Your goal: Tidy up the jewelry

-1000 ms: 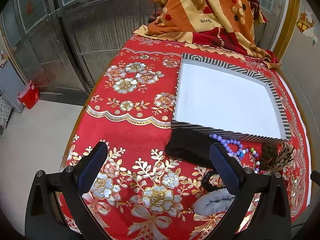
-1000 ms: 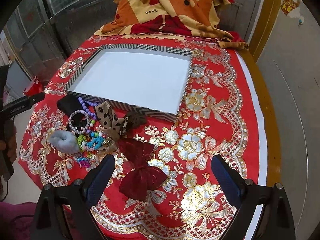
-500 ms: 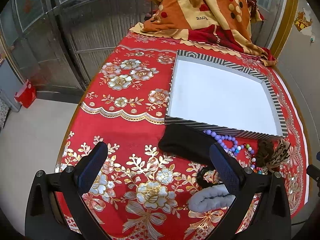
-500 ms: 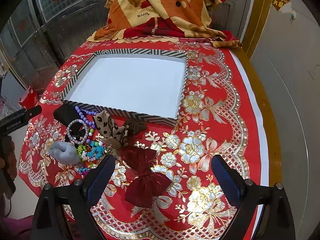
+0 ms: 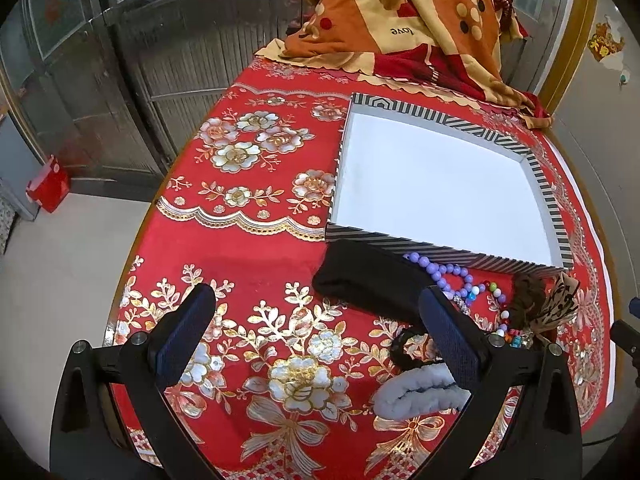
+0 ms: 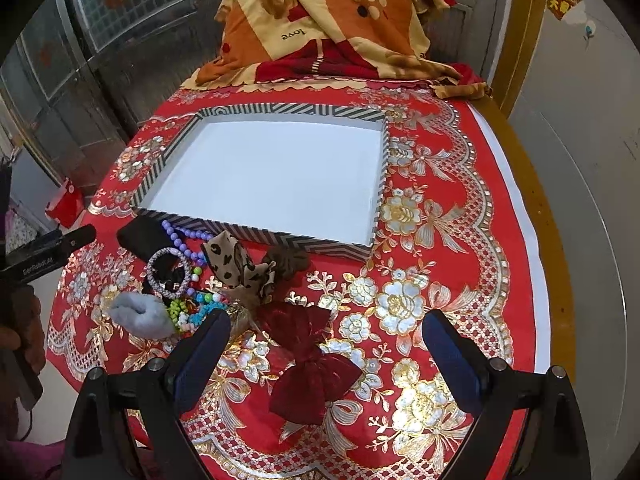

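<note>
A shallow white tray with a striped rim lies on the red floral tablecloth and holds nothing. In front of it lies a pile: a black pouch, purple beads, a grey fluffy scrunchie, a leopard bow, a brown scrunchie, coloured bead bracelets and a dark red bow. My left gripper is open above the cloth, left of the pile. My right gripper is open, with the red bow between its fingers.
A folded orange and cream blanket lies at the table's far end. Metal doors stand to the left. A red box sits on the floor. The table edge runs along the right.
Both grippers have drifted a little forward over the table and stayed open. The pile and the tray have not moved.
</note>
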Tool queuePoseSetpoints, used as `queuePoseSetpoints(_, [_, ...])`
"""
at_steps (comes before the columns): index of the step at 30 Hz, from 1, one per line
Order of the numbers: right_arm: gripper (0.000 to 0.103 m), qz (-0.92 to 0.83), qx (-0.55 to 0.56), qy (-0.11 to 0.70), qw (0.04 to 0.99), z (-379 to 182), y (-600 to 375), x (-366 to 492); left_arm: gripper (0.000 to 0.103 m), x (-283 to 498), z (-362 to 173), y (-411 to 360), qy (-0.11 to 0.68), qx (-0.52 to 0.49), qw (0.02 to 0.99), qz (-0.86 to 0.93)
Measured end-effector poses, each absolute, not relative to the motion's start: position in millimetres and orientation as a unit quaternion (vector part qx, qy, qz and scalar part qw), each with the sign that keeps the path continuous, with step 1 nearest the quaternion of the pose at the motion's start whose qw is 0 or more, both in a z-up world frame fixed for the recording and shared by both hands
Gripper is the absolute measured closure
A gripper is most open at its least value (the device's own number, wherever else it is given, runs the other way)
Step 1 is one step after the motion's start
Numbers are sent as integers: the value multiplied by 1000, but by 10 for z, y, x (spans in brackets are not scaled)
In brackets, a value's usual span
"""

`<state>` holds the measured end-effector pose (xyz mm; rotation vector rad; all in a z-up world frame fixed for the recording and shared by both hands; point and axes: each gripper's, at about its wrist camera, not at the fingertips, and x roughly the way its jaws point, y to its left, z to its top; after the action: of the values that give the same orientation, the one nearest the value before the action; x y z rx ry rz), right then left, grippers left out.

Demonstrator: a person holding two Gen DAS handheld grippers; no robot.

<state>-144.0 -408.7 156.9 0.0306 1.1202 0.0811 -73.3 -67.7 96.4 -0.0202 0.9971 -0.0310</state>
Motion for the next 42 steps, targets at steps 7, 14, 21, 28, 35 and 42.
queuePoseSetpoints(7, [7, 29, 28, 538, 842, 1539, -4102, -1415, 1, -806, 962, -742, 482, -8, 876, -27])
queuePoseSetpoints(14, [7, 34, 19, 539, 841, 1533, -4063, -1439, 1, -842, 927, -751, 495, -9, 868, -35])
queuePoseSetpoints(21, [7, 35, 12, 540, 841, 1534, -4028, -1460, 1, -861, 888, -727, 506, -15, 861, -41])
queuePoseSetpoints(28, [7, 33, -10, 538, 843, 1543, -4002, -1494, 1, -886, 899, -686, 507, -9, 861, -45])
queuePoseSetpoints(35, [7, 49, -14, 526, 849, 1578, -4050, -1584, 1, -906, 880, -445, 515, -23, 854, -65])
queuePoseSetpoints(42, [7, 67, -29, 524, 849, 1570, -4014, -1633, 1, -749, 803, -361, 525, -68, 846, -63])
